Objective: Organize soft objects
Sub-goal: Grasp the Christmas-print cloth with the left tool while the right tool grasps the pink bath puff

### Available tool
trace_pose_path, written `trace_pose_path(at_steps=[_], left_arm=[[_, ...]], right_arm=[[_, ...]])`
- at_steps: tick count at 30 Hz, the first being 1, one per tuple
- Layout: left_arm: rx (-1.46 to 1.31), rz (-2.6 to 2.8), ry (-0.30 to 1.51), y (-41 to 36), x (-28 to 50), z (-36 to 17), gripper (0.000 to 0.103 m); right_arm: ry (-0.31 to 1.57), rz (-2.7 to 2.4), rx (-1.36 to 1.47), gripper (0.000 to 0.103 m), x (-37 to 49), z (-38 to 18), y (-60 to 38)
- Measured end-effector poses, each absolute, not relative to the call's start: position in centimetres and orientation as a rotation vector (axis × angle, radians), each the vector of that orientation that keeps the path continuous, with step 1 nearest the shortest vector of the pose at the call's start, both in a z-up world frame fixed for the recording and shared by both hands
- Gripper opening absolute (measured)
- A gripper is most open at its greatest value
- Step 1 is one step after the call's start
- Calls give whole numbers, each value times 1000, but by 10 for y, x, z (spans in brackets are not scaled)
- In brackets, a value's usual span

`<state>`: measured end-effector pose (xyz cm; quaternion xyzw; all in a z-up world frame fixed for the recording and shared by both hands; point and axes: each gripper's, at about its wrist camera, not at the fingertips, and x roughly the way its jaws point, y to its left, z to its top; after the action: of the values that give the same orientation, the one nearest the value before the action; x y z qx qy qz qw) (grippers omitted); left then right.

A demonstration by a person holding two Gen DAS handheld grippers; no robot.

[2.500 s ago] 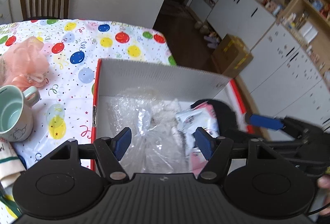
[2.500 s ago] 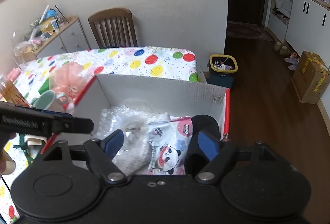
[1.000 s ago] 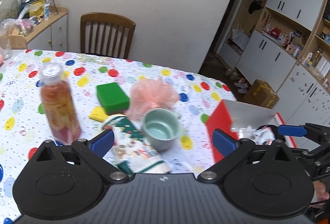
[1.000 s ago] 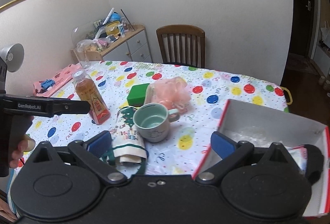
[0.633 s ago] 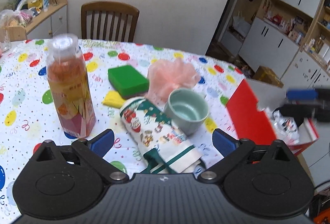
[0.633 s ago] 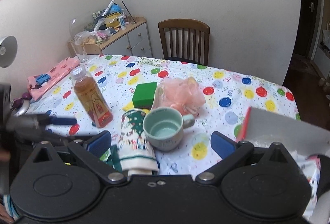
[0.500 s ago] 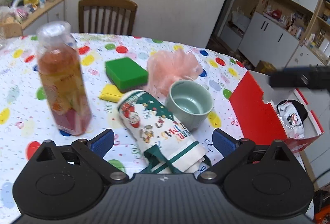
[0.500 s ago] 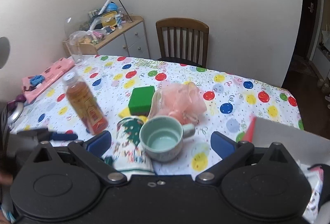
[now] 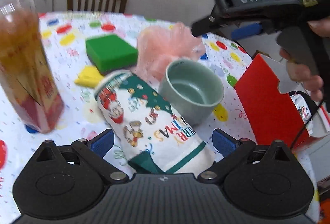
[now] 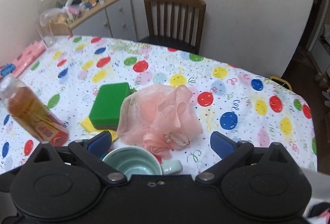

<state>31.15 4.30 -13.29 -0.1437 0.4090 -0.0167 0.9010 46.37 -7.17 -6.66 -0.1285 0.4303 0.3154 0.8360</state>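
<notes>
Left claw [image 9: 163, 139] open astride the rolled Christmas towel [image 9: 148, 121]; right claw [image 10: 160, 140] open, pink mesh pouf [image 10: 158, 114] at 12 o'clock.

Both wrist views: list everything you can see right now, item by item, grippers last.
Christmas towel: 1, white and green, rolled, lying between the left gripper's fingers
Mug: 1, pale green, upright, right of the towel
Bath pouf: 1, pink mesh, behind the mug
Sponge: 1, green, left of the pouf
Yellow cloth: 1, partly under the sponge
Drink bottle: 1, amber, left side of the table
Box: 1, red outside, table's right edge, packets inside
Tablecloth: 1, white with coloured dots
Chair: 1, brown wood, behind the table
Left gripper: open, around the towel
Right gripper: open, above the mug and pouf
</notes>
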Motion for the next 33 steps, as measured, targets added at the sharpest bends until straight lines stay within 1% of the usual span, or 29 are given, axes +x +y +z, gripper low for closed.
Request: trace_pose_path(at_steps=[4,12,16,18,23,25,27,30,32,33], left_arm=[[-341,-52,901,43,322,-146,102],[-353,-25,935,42,330,-158,101],[-367,-18,934,46,329,-161,95],[-358,-16,933,45,328,-161,90],[-362,-14,927,47,323,-160,79],[-374,-12,930,49,320,-160,77],[-373,-17,926,50,317,-159,71],[-366,-15,923,50,313,-158,67],[-380,-19,924,52,310,-157,66],[-385,-20,926,53,308,-157,65]], right_arm=[[917,676,-322,102,476,-78,-53],[968,656,-370,101,500,-109,-28],[989,645,-361,99,508,-119,-25],[999,641,-358,97,510,-124,-23],[1013,643,-362,87,512,-132,-17],[1016,637,-367,84,512,-134,-15],[1021,631,-378,80,511,-137,-14],[1016,617,-385,71,510,-139,-12],[1014,606,-381,60,510,-139,-12],[1012,601,-383,58,509,-139,-12]])
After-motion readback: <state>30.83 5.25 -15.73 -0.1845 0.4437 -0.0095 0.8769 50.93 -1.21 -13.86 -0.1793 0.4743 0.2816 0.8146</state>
